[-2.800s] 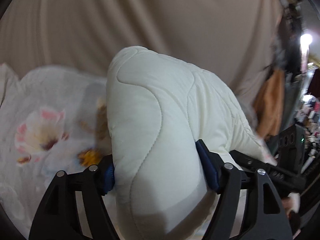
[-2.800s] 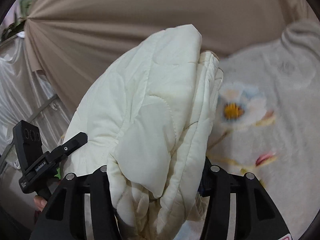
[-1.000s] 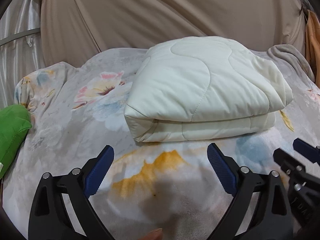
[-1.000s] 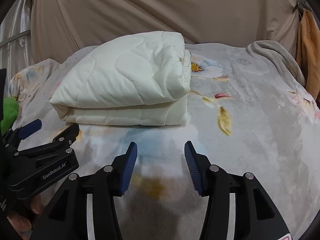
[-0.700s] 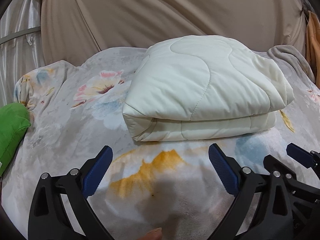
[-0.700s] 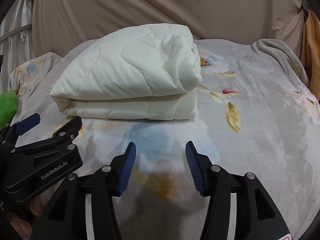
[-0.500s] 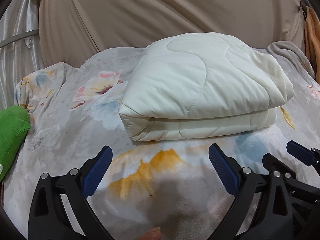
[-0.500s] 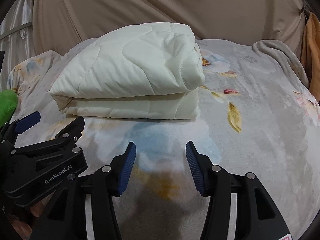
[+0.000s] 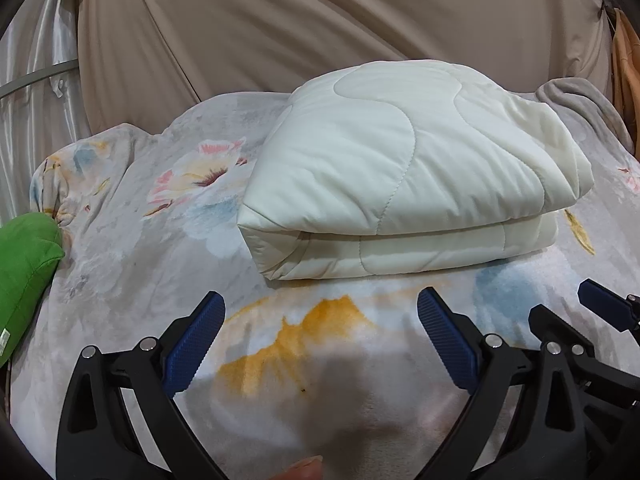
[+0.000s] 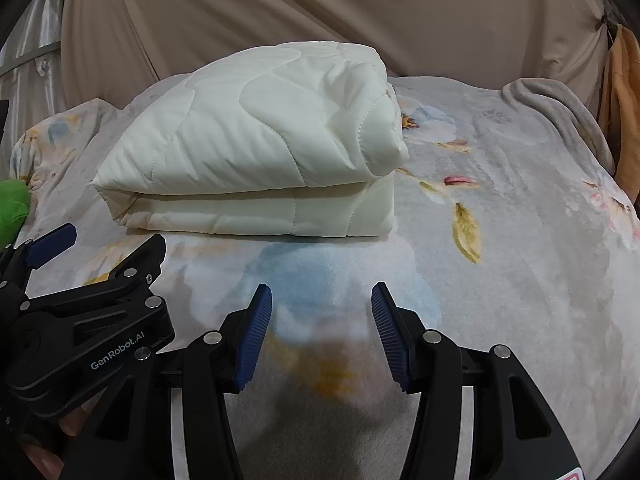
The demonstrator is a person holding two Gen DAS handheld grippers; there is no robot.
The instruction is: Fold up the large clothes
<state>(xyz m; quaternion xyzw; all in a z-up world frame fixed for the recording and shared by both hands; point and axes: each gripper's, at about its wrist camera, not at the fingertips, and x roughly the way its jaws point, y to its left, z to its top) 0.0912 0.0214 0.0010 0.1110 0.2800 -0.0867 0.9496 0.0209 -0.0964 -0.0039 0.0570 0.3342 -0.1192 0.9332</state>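
My left tongs (image 9: 320, 320) are spread wide, and nothing is between the blue pads (image 9: 196, 340). My right tongs (image 10: 322, 316) are partly spread, not as wide as the left ones, and they hold nothing too. Both sets hang just above the flowery blanket (image 9: 132, 248).

The big white quilt (image 9: 408, 172) is folded into a thick, puffy bundle. It lies on the flowery blanket, up at 12 o'clock from my left tongs. From my right tongs it is up at about 11 o'clock (image 10: 260, 148). It touches neither of my tongs. The folded edge faces me, and I can see two fat layers, one on top of the other.

A green pillow (image 9: 24, 276) sits at 9 o'clock in my left view. A tan curtain (image 9: 320, 20) hangs behind the bed. An orange cloth (image 10: 622, 92) hangs at 2 o'clock in my right view.
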